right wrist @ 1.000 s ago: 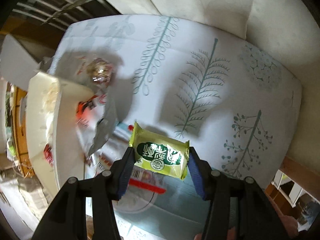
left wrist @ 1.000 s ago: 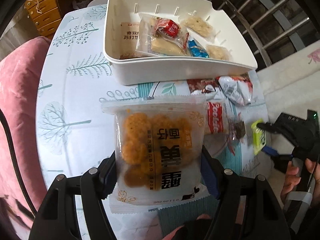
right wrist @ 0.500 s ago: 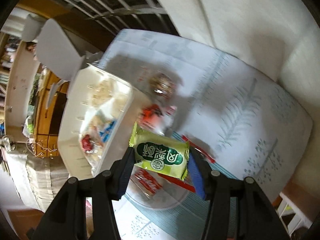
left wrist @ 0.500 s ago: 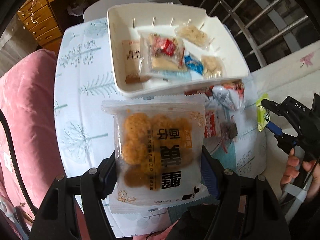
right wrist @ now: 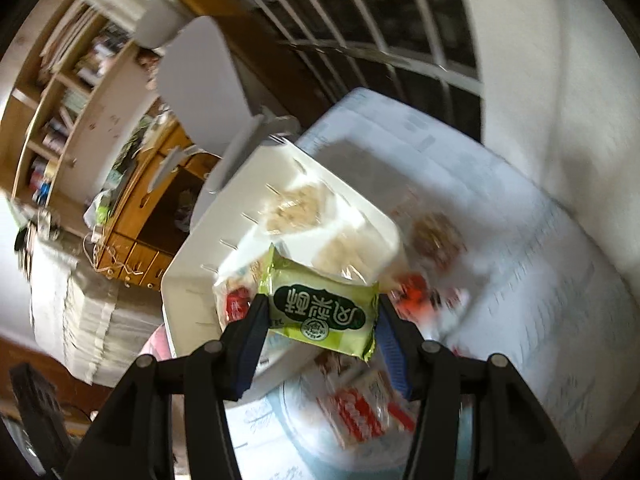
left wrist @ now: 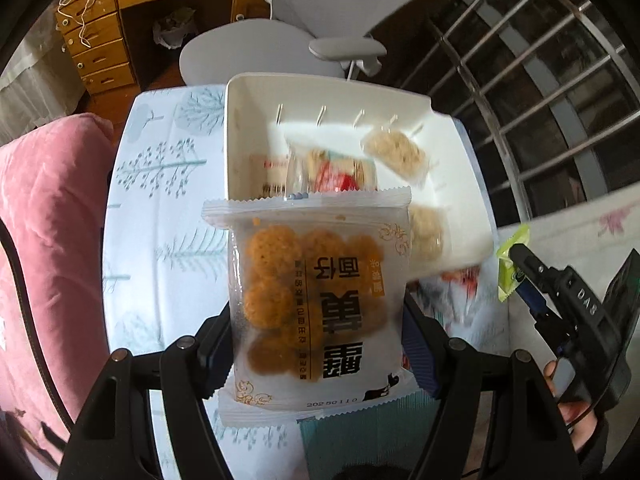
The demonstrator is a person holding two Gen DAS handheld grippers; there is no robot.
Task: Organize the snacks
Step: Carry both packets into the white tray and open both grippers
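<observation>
Left tongs [left wrist: 316, 354] clamp the crinkly, light cracker bag [left wrist: 316, 300] by its side edges at frame centre; squeezing risks crumbs. Right tongs [right wrist: 320, 320] pinch the soft green packet [right wrist: 322, 312]. Since a second ago both are higher, the white bin [left wrist: 248, 120] now behind them

A bin [left wrist: 248, 128] stands on the worktop [left wrist: 160, 200] with several wrapped snacks [left wrist: 394, 152] inside, a chair [left wrist: 280, 52] behind it and a cushion [left wrist: 44, 220] to its left. A packet of fried balls [left wrist: 316, 304] hangs in the left claw [left wrist: 316, 344] before the bin. A small packet [right wrist: 320, 308], in the right claw [right wrist: 320, 344], hangs at the bin's right, above loose snacks [right wrist: 360, 412] on the worktop.
</observation>
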